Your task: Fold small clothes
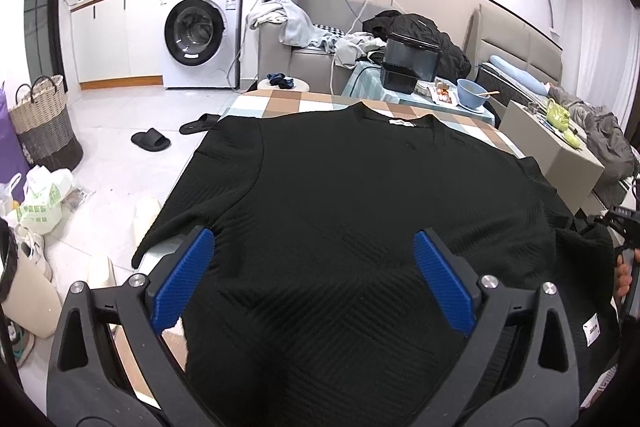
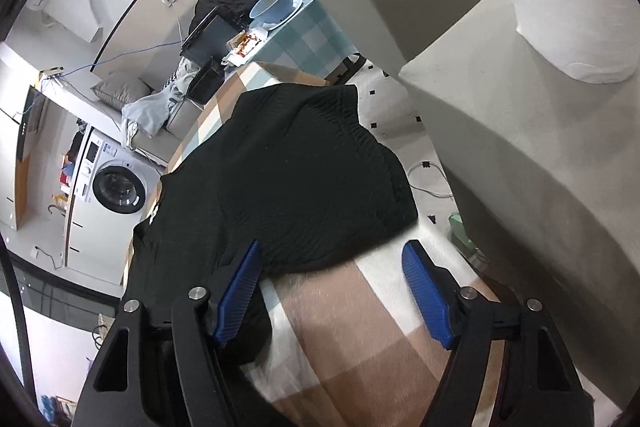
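Left wrist: ribbed black sweater (image 1: pixel 340 195)

Black sweater (image 1: pixel 360 195) with woven chevron ribbing and a white neck label, on a tablecloth (image 2: pixel 352 339) checked tan, white and pale blue; gripper pads (image 1: pixel 442 283) blue, ridged; bowl (image 1: pixel 474 91) light blue; washing machine (image 1: pixel 202 31) white; slippers (image 1: pixel 150 140) black.

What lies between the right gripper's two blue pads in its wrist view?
Mostly bare checked tablecloth; the black sweater has its edge crossing just past the right gripper, whose jaws stand apart with nothing pinched.
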Motion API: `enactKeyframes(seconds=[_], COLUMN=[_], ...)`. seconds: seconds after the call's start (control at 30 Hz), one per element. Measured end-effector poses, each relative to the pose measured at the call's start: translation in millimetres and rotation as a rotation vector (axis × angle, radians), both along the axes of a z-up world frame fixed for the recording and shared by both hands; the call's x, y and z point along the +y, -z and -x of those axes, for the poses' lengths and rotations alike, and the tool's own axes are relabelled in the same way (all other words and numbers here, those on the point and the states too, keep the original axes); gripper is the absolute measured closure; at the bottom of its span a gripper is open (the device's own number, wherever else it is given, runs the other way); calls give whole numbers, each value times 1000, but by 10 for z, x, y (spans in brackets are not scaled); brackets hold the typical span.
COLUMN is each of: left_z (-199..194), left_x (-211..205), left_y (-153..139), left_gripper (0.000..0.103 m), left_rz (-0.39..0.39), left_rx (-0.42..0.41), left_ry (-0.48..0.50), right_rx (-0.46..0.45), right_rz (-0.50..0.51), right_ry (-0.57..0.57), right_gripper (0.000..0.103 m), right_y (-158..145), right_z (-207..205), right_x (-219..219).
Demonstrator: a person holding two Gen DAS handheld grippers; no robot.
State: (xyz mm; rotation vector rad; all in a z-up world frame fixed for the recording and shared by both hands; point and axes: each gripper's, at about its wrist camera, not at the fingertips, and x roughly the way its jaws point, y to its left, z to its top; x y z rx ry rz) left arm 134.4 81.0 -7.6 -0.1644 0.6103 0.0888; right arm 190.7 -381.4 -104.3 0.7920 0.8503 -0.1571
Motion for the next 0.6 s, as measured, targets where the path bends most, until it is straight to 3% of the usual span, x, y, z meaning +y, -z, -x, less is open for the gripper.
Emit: enactKeyframes(seconds=[0.1,0.17,0.23,0.3,0.4,0.6], left_z=[-72,-125,-162,-188,-174,-179], left_x=[-45,-86,-129,-168,-202,-216], left_y=[4,0,-9,-15,-4,19], left_gripper=[9,10,10,10,10,10], left_rz=[2,-5,-11,-14,-22,0], left_rx=[0,2,0,-1,-4,-2], left_ry=[16,19,24,31,43,48], right_rx=[11,24,36,39,20,-83], right_rz=[12,27,41,45,88,153], right_ry=[16,29,43,62,67,22], right_gripper=[40,52,72,83,90,93], right_y=[2,8,15,17,-67,-479], right_z=[-85,-136,-179,-219,-241,-454], right_x=[-13,-23,-42,-73,-82,52])
